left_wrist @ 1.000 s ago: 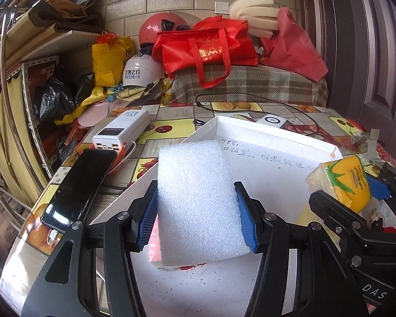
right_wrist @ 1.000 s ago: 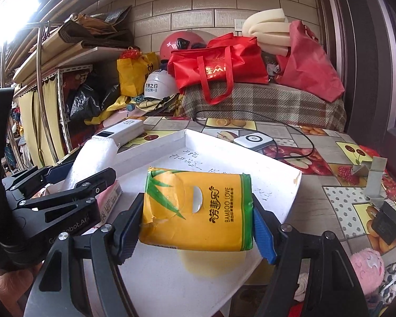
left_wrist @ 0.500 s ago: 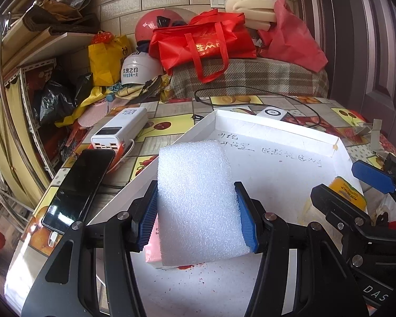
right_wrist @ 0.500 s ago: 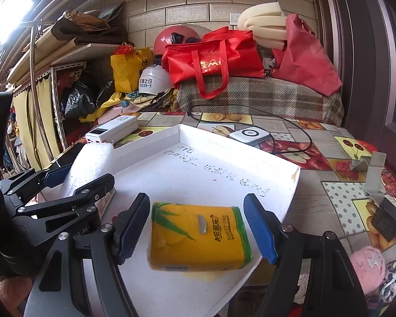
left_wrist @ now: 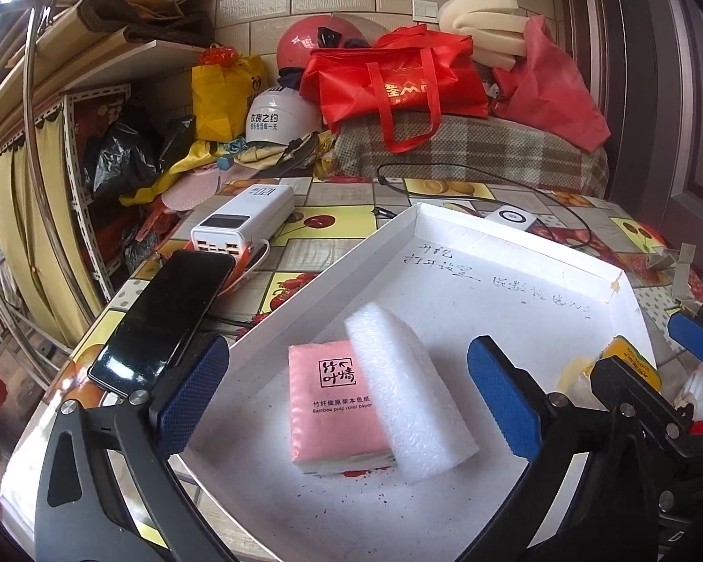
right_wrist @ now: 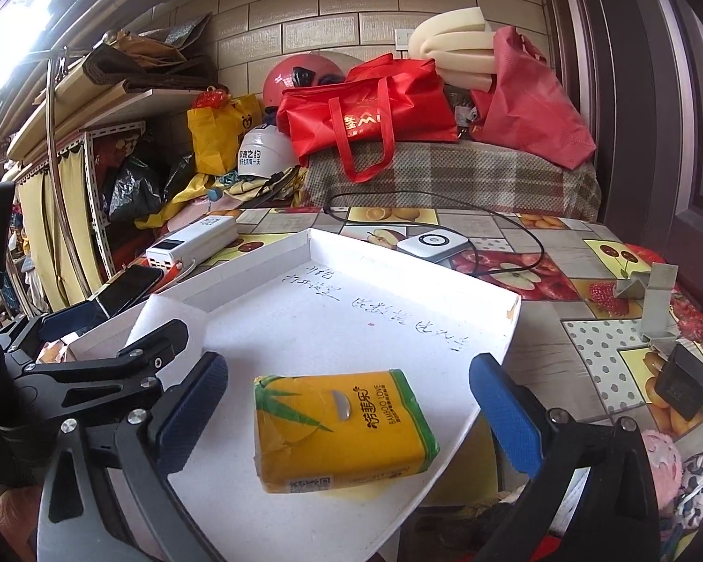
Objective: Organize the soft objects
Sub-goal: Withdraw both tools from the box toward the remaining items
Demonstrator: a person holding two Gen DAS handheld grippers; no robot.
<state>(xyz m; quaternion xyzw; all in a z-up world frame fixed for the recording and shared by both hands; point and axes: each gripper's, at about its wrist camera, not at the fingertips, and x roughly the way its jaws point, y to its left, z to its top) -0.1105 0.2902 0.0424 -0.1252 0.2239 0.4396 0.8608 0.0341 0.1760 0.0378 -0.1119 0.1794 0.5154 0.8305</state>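
Here, the left claw [left_wrist: 347, 403] gapes wide around a pink tissue pack [left_wrist: 332, 403] with a white foam block [left_wrist: 407, 393] leaning on it (both inside the white tray [left_wrist: 515, 239]); the right claw [right_wrist: 347, 414] gapes around the yellow tissue pack [right_wrist: 342, 431].

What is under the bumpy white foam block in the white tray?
The white foam block leans on a pink tissue pack in the white cardboard tray. The pack's right edge and the tray floor beneath stay hidden.
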